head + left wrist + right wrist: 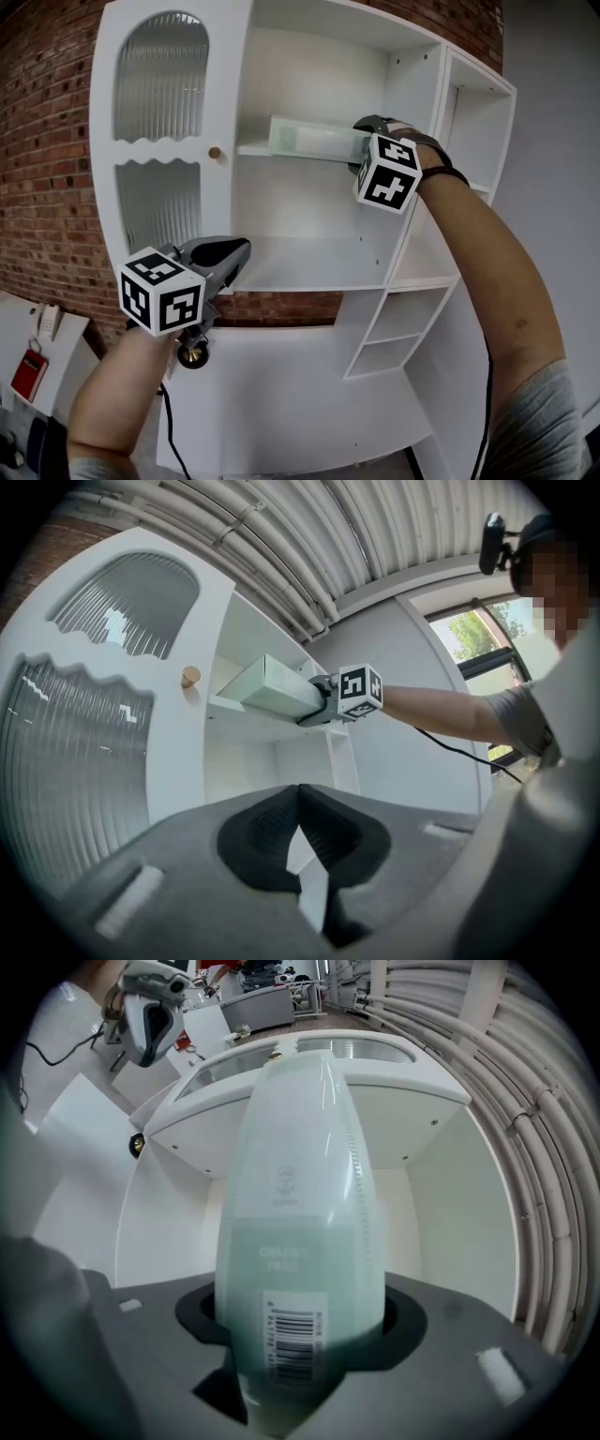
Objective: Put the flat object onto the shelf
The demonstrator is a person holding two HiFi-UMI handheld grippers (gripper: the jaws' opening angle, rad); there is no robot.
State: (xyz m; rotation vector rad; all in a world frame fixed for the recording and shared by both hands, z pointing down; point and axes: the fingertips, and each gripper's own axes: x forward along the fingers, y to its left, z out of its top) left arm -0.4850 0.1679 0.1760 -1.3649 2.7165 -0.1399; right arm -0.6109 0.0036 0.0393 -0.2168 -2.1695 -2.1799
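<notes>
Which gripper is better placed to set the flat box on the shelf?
Right. The right gripper grips the pale green box, with its far end at the upper shelf. The left gripper hangs lower, shut and empty.

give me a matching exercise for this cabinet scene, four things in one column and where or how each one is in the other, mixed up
Things
1. pale green box
2. left gripper
3. round knob
4. right gripper

Place or state
a. jaws together, nothing between them
b. on the edge of the ribbed-glass door
c. clamped on the box's barcode end
d. reaching into the cabinet at the upper shelf, one end held

Pairs: 1-d, 2-a, 3-b, 4-c
</notes>
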